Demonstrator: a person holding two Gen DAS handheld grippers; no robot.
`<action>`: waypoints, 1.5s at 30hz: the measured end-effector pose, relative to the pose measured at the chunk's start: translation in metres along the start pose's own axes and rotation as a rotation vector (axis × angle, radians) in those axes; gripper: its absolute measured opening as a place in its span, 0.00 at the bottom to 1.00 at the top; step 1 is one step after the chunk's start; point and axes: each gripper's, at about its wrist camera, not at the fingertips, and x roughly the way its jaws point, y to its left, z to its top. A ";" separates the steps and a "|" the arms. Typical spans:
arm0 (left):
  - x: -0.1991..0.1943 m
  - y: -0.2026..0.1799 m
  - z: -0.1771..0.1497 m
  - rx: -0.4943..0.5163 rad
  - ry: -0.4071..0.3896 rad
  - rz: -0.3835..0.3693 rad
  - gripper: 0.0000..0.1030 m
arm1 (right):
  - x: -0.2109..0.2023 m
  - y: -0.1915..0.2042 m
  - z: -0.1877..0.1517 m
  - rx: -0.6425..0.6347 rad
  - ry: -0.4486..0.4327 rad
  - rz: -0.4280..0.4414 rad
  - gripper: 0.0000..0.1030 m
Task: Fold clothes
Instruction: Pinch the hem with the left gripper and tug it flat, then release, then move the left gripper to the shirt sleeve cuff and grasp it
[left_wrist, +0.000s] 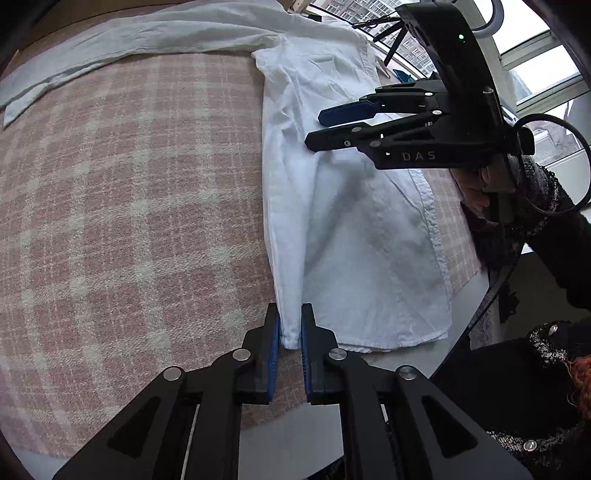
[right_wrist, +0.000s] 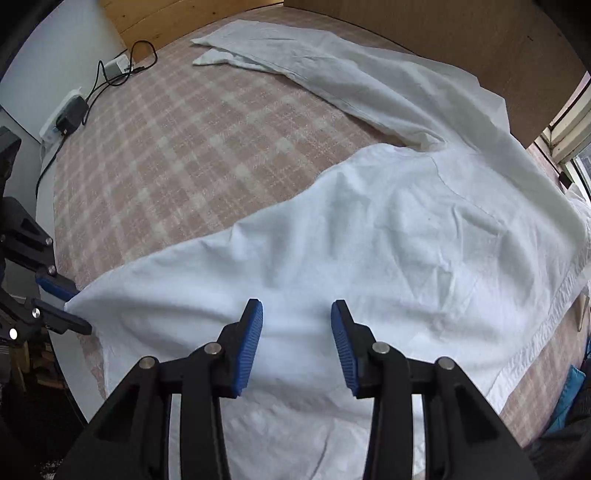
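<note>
A white button shirt (left_wrist: 351, 229) lies on a pink plaid cloth (left_wrist: 129, 203), its body folded lengthwise and one sleeve (left_wrist: 129, 37) stretched out to the far left. My left gripper (left_wrist: 290, 326) is shut on the shirt's near hem corner at the folded edge. My right gripper (left_wrist: 314, 129) hovers open over the shirt's upper part. In the right wrist view the right gripper (right_wrist: 297, 332) is open just above the shirt's body (right_wrist: 369, 240), holding nothing. The left gripper (right_wrist: 70, 306) shows there at the left, pinching the corner.
A power strip with a charger and cables (right_wrist: 70, 110) lies at the table's far left corner. A wooden board (right_wrist: 424, 26) stands behind the table. A window (left_wrist: 535, 66) is at the right. The person's dark sleeve (left_wrist: 535, 229) is at the right.
</note>
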 end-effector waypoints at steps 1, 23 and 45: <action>-0.003 0.001 0.005 0.013 -0.001 0.000 0.23 | -0.014 -0.002 -0.008 0.033 -0.021 0.009 0.37; 0.027 -0.006 0.149 0.277 0.067 -0.041 0.13 | -0.052 0.028 -0.211 0.551 0.013 0.008 0.13; -0.066 0.024 0.099 0.205 -0.015 0.337 0.28 | -0.128 -0.019 -0.192 0.515 -0.165 0.155 0.13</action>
